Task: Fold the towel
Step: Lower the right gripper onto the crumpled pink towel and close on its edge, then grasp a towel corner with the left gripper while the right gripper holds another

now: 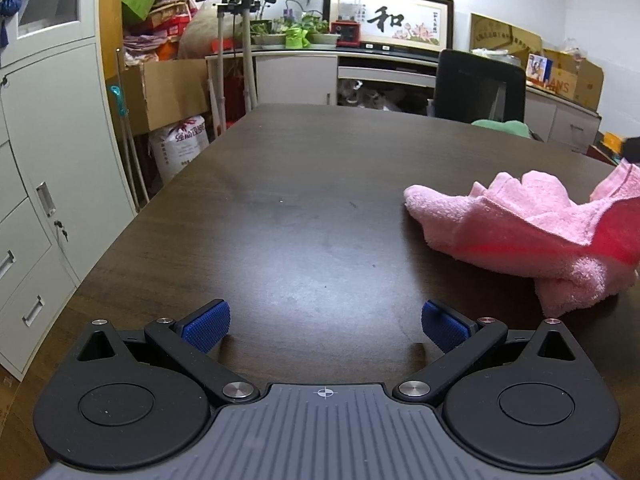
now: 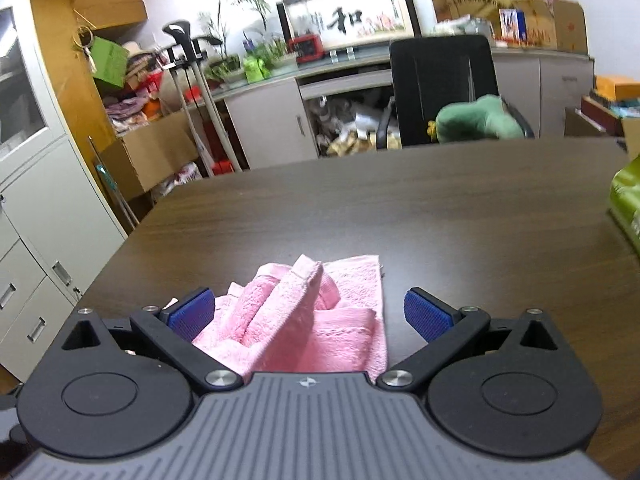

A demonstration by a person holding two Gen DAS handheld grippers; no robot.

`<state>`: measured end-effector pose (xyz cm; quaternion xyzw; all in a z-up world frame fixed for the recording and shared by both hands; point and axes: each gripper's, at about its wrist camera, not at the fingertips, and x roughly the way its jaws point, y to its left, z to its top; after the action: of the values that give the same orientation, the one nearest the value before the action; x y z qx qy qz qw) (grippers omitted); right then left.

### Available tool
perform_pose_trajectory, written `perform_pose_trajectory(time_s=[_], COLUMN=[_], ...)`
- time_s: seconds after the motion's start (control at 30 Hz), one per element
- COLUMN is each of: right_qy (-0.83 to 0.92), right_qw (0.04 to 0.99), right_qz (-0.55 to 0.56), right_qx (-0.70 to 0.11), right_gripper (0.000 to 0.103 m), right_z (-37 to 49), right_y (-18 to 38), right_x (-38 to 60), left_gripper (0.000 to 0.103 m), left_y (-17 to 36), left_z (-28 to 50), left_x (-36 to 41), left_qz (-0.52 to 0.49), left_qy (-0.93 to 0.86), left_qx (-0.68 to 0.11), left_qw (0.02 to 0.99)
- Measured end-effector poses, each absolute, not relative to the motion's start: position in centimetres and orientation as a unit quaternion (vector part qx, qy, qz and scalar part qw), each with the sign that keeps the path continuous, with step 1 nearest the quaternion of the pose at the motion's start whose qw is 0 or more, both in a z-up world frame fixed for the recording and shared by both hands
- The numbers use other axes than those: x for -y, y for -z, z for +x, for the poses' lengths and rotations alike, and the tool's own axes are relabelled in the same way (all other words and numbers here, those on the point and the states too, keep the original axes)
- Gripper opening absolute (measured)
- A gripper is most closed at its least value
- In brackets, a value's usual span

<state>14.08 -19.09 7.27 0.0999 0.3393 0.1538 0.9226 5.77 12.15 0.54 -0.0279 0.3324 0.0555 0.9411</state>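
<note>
A crumpled pink towel (image 1: 532, 232) lies in a heap on the dark wooden table (image 1: 300, 184), off to the right in the left wrist view. My left gripper (image 1: 326, 326) is open just above bare tabletop, left of the towel and apart from it. Seen from the right wrist, the same towel (image 2: 304, 320) lies bunched between and beneath the blue pads (image 2: 190, 314) of my right gripper (image 2: 310, 316), which is open. Its jaws stand wide on either side of the cloth without pinching it. The towel's near part is hidden under the gripper body.
A black office chair (image 2: 442, 88) with a green cushion (image 2: 478, 120) stands at the table's far edge. A green bag (image 2: 628, 204) sits at the table's right edge. Grey cabinets (image 1: 48, 160) and cardboard boxes line the left side.
</note>
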Motion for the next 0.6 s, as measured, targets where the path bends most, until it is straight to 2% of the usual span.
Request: perform_pose_trajectory(time_s=[0.03,0.13,0.2,0.23,0.27,0.33,0.37,0.47,0.6], right_qy=[-0.154,-0.159,-0.16,-0.164,-0.169,-0.172,-0.172,-0.162,-0.16], right_qw=[0.922,0.917,0.916,0.915,0.913,0.911,0.912,0.919,0.93], right_qz=[0.1,0.099,0.096,0.094,0.097,0.104,0.106,0.105,0.095], right_qx=[-0.342,-0.351,-0.355,-0.357,-0.36,-0.36,-0.357,-0.342,-0.318], right_gripper=[0.099,0.086,0.068,0.045,0.036,0.029,0.019,0.008,0.005], right_z=[14.2,14.3,14.5,14.5,14.5,14.7,14.5,13.6,11.6], right_y=[-7.2,-6.8,-6.5,-6.5,-6.4,-6.3,-6.2,-6.1,-5.9], right_x=[18.9,18.4,18.0,18.0,18.1,18.3,18.6,19.4,20.9], left_gripper=[0.103,0.103,0.103,0.103,0.103,0.103,0.103,0.103,0.103], left_y=[-0.6,-0.6,-0.6,-0.6,-0.5,-0.4,-0.3,-0.2,-0.3], left_z=[5.7,5.7,5.7,5.8,5.8,5.8,5.8,5.8,5.6], left_x=[-12.1,-12.1,-12.1,-12.2,-12.2,-12.2,-12.2,-12.2,-12.3], left_qz=[-0.027,-0.025,-0.026,-0.027,-0.027,-0.025,-0.022,-0.019,-0.02], left_qy=[-0.056,-0.061,-0.063,-0.063,-0.064,-0.066,-0.069,-0.072,-0.07], left_qx=[-0.331,-0.329,-0.329,-0.33,-0.331,-0.332,-0.333,-0.331,-0.325], left_qw=[0.942,0.942,0.942,0.941,0.941,0.94,0.94,0.941,0.943])
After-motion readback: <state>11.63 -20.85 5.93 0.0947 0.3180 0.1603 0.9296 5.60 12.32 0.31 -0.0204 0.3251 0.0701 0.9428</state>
